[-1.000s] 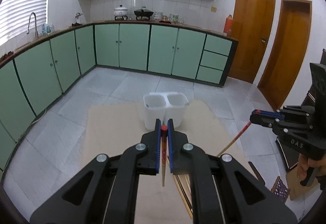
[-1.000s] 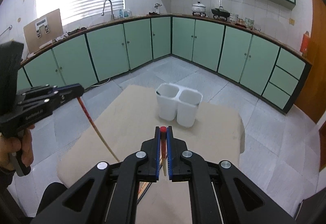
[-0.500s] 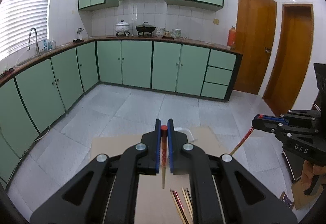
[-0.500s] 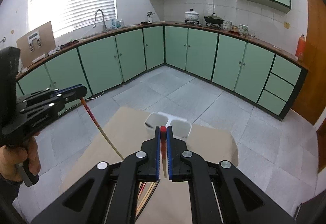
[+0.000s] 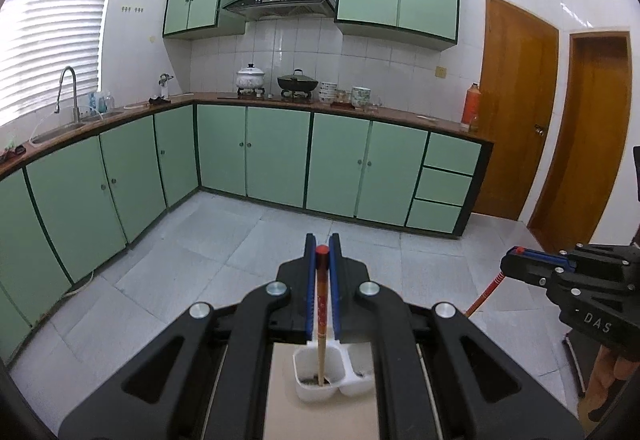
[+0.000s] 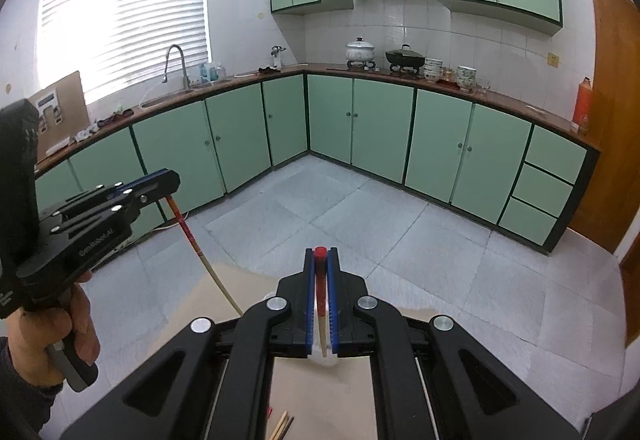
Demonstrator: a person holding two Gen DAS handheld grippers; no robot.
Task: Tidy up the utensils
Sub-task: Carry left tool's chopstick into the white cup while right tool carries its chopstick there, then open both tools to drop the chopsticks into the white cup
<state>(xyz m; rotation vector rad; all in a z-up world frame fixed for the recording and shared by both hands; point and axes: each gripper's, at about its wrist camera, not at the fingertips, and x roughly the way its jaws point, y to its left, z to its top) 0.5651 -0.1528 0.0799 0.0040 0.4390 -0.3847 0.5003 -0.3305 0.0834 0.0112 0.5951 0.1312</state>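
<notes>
Two chopsticks were in play, neither yet released. The left chopstick point(image 5: 321, 304), clamped upright in the left tongs point(image 5: 322, 260), had its tip down inside the left compartment of the white twin holder point(image 5: 316, 386) on the worktop point(image 5: 320, 416). The right chopstick point(image 6: 321, 296) was pinched in the right tongs point(image 6: 320, 272), apparently above the holder. More loose chopsticks point(image 6: 282, 426) lay on the worktop, so much seemingly remained. "DAS" showed on the right tool's body; the left tool's lettering was unreadable.
</notes>
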